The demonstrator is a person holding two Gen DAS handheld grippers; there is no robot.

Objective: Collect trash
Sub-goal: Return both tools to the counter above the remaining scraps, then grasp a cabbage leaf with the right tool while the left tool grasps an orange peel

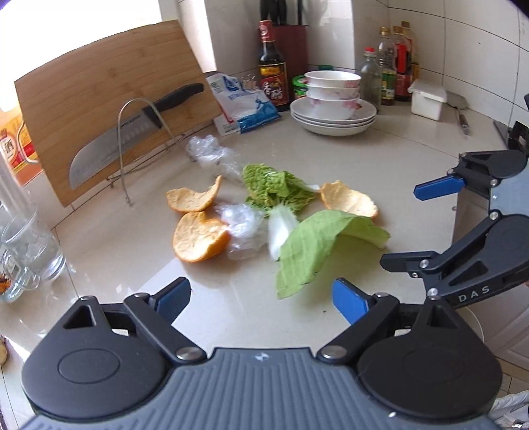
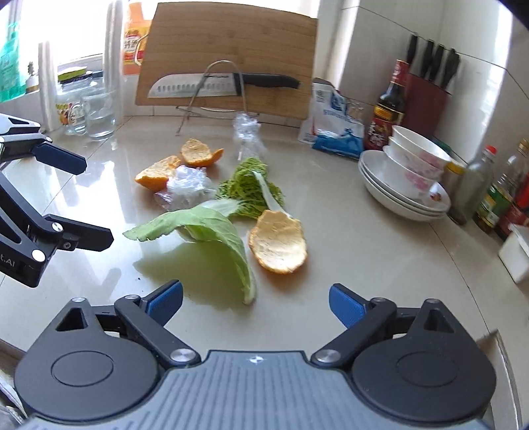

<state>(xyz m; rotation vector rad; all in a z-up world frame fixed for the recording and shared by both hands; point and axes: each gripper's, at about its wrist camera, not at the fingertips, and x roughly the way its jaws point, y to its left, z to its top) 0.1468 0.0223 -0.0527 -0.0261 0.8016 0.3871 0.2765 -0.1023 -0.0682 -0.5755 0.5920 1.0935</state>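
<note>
Only right wrist view shows orange carton (image 2: 135, 39) behind cutting board (image 2: 231, 49).

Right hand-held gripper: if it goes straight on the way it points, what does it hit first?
Most likely the pale green cabbage leaf: it lies just ahead of the open right hand-held gripper, its lower tip nearly between the blue pads. The hollow orange peel sits just right of that line. Depth is uncertain.

Glossy beige countertop (image 2: 347, 251) in a kitchen corner, white tiled walls (image 1: 463, 39), and bright daylight pouring in from the window (image 2: 66, 29).
</note>
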